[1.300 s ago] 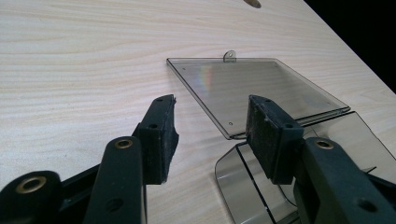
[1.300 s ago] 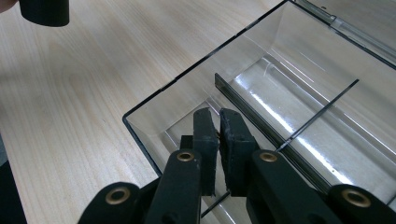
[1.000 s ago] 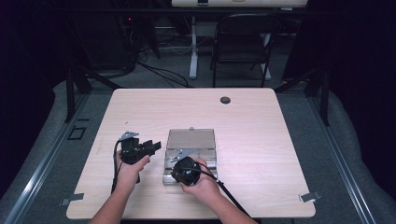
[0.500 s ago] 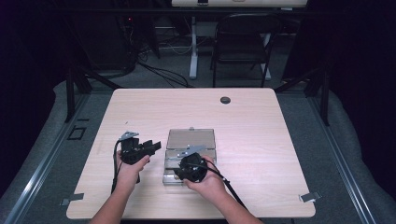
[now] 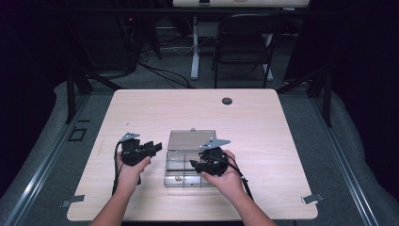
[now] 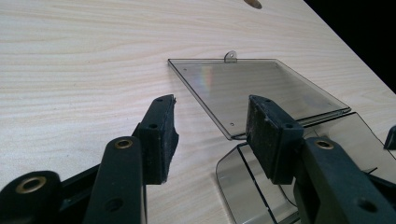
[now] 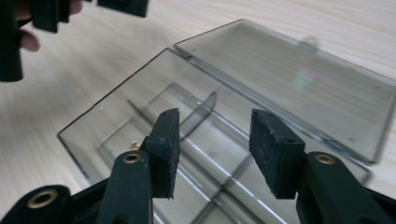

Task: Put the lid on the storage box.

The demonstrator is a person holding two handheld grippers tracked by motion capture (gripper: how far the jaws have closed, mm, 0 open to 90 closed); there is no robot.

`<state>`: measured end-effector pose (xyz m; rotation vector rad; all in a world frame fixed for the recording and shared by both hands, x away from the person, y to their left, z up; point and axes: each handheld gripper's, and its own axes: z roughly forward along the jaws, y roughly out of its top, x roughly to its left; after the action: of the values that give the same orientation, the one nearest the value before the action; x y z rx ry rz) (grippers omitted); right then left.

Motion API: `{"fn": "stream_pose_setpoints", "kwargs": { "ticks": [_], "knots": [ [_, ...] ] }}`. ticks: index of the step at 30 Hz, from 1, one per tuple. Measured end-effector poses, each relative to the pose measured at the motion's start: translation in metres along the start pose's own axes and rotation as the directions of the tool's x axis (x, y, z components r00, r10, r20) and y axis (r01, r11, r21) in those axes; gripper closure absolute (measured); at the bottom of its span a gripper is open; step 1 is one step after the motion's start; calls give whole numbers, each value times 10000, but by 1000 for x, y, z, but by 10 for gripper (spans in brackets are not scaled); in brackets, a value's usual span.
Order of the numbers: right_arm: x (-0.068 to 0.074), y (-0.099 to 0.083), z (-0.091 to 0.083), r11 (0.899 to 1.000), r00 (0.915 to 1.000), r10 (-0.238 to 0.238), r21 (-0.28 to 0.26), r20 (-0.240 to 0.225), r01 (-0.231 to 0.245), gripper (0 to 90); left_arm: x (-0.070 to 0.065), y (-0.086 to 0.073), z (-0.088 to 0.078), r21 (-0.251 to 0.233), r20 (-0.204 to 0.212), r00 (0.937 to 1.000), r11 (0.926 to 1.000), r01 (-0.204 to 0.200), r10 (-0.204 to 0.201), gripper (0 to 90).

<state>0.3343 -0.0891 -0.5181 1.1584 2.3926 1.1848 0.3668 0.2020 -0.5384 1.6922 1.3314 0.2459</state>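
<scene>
The clear plastic compartment box (image 5: 184, 167) lies open on the tabletop (image 5: 282, 141) — smoky-tinted lid (image 5: 191, 140) folded flat. Both empty, spread: left hand-held gripper (image 5: 154, 147), and right hand-held gripper (image 5: 195, 165) — jaws just opening.

The small brass thing (image 7: 135, 145) in the clear box (image 7: 93, 126) is too tiny to identify.

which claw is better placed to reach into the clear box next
Right, probably. The right claw hangs open directly over the clear box, its jaws having just opened with nothing between them. The left claw is open too, but sits beside the box over bare table.
</scene>
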Motion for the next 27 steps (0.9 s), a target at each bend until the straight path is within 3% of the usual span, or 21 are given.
{"fn": "stream_pose_setpoints", "kwargs": {
  "ticks": [1,7,10,13,20,27],
  "knots": [
    [-6,-2,-4,9996,9997,232,-142,67,-231,525,0,0,0,-4,8,10000,10000,-17,17,518],
    [-20,-7,-7,9982,9960,263,-555,858,-216,463,0,0,1,40,-100,9999,10000,-66,66,501],
    [-25,-9,-7,9984,9943,297,-514,1022,-246,460,0,0,1,12,-117,9999,10000,-97,97,494],
    [-30,-11,-8,9990,9933,350,-323,1100,-316,470,0,0,1,33,-154,9998,9999,-111,112,492],
    [-39,-16,-7,9981,9933,445,-471,1068,-397,460,0,0,1,77,-178,9997,9998,-167,168,485],
    [-45,-20,-9,9946,9924,738,-805,987,-660,386,0,0,2,157,-223,9995,9996,-229,232,470]
  ]
}}
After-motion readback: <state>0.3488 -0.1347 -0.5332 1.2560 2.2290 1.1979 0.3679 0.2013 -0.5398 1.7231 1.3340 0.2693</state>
